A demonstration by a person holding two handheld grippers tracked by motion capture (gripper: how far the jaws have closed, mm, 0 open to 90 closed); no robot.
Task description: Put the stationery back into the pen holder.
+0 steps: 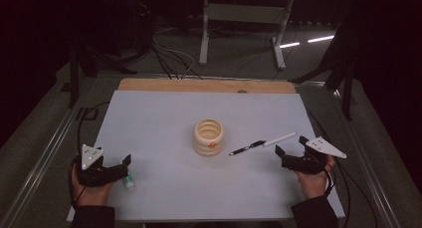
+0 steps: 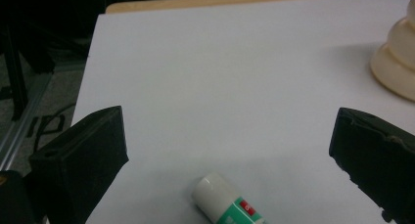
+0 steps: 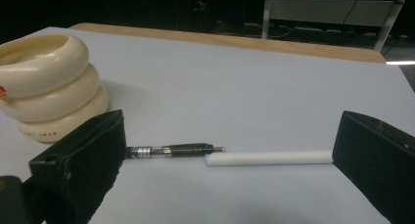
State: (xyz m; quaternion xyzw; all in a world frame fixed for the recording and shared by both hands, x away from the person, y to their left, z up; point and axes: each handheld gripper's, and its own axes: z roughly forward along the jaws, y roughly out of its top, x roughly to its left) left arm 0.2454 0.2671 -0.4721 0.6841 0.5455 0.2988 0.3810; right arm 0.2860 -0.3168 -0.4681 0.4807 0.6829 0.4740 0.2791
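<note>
White tabletop [image 1: 164,113]: both claws gape empty, left claw [image 1: 127,169] over the glue stick [image 1: 129,181], right claw [image 1: 288,145] facing the crosswise pen [image 1: 247,148].

1. A white glue stick [image 2: 226,201] with a green and red label is lying on its side at the near left of the white table top, its rounded white cap pointing away from the table's near edge.
2. A black pen [image 3: 173,149] is lying flat right of centre.
3. A white pen [image 3: 269,158] is lying tip to tip with it.
</note>
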